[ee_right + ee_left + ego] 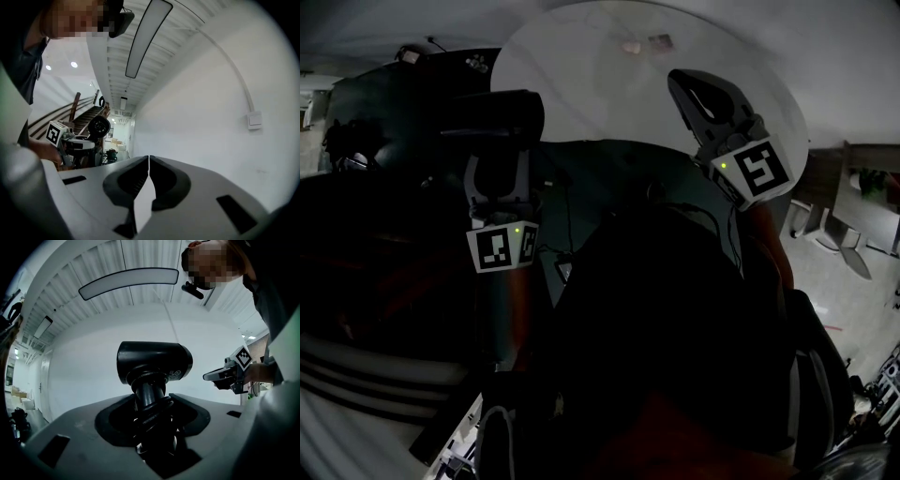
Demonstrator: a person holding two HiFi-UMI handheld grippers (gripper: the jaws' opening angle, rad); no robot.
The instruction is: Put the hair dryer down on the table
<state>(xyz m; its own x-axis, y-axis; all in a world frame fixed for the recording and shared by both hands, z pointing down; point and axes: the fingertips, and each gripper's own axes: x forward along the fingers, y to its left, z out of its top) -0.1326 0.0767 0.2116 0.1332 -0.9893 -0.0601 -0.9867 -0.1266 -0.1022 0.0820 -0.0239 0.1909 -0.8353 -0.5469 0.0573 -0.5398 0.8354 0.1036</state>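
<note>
Left tool (151, 405) gripping the handle of a black hair dryer (154, 361), barrel uppermost, right tool (148, 164) closed and empty, round white desk (581, 84) beyond both

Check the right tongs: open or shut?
Shut and empty: the right gripper view shows the right tongs touching tip to tip, nothing between.

Round pale table (600, 94) under dim light, seen from above, a small pinkish item (630, 45) near its far side, a darker item (661, 41) just beside it, both too small to identify
</note>
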